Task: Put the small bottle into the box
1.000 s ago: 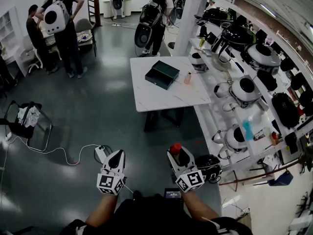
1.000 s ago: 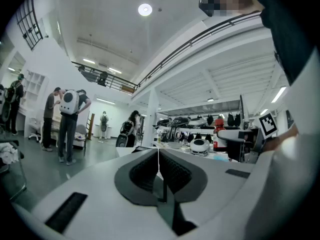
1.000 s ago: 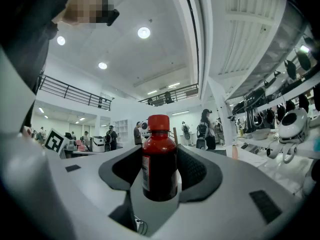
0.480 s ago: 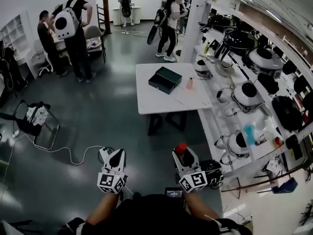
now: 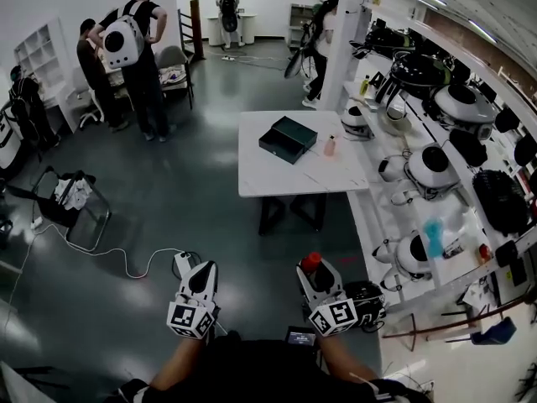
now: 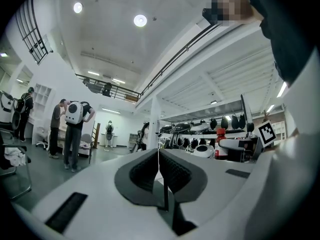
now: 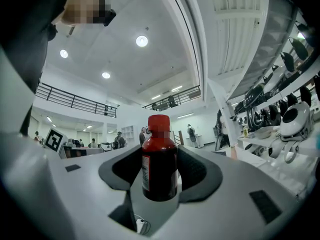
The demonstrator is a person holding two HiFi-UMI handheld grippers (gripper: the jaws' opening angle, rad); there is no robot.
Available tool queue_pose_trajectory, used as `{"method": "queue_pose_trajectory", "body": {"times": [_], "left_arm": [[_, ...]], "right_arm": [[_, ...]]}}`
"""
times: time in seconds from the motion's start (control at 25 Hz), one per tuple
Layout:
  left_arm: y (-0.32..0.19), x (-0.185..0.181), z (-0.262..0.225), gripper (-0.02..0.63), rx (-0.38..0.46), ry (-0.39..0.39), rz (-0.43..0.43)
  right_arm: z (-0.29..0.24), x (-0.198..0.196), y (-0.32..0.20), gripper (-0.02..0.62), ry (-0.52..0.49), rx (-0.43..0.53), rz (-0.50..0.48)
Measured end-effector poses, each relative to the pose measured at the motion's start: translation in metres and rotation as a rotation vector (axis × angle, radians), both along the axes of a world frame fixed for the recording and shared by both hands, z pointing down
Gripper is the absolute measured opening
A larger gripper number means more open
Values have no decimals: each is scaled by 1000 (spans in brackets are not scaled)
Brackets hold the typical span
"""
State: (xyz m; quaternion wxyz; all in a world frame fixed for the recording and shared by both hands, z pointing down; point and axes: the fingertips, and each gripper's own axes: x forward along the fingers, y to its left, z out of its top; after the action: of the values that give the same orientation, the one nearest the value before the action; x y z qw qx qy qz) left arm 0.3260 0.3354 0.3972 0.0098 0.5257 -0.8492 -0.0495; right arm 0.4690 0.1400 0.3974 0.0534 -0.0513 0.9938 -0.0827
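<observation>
Right gripper (image 5: 312, 272) pinches small bottle (image 7: 159, 159) upright, cap up; box (image 5: 288, 138) sits well ahead on bench (image 5: 277, 179), nearer this arm; my left gripper (image 5: 200, 279) pressed together, empty.

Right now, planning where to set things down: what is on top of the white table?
A dark box and a small pinkish bottle right of it, apart. What the box holds is covered and cannot be seen.

the white two-jaw left gripper (image 5: 203, 270), lower left of centre, has its jaws pressed together. the matching right gripper (image 5: 311, 273), lower right of centre, clamps a small dark-red plastic bottle (image 7: 159, 161).
</observation>
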Motion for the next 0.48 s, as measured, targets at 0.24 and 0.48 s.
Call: {"method": "queue_pose_trajectory", "body": {"times": [0.24,0.48], "left_arm": [[1,3,18,17,-43,27,-18],[-20,-30,31,17,-27,60,-22]], "right_arm": [[27,-1,-5,235,29,-53,-7],[34,-28,-31,235,44,-62,12]]}}
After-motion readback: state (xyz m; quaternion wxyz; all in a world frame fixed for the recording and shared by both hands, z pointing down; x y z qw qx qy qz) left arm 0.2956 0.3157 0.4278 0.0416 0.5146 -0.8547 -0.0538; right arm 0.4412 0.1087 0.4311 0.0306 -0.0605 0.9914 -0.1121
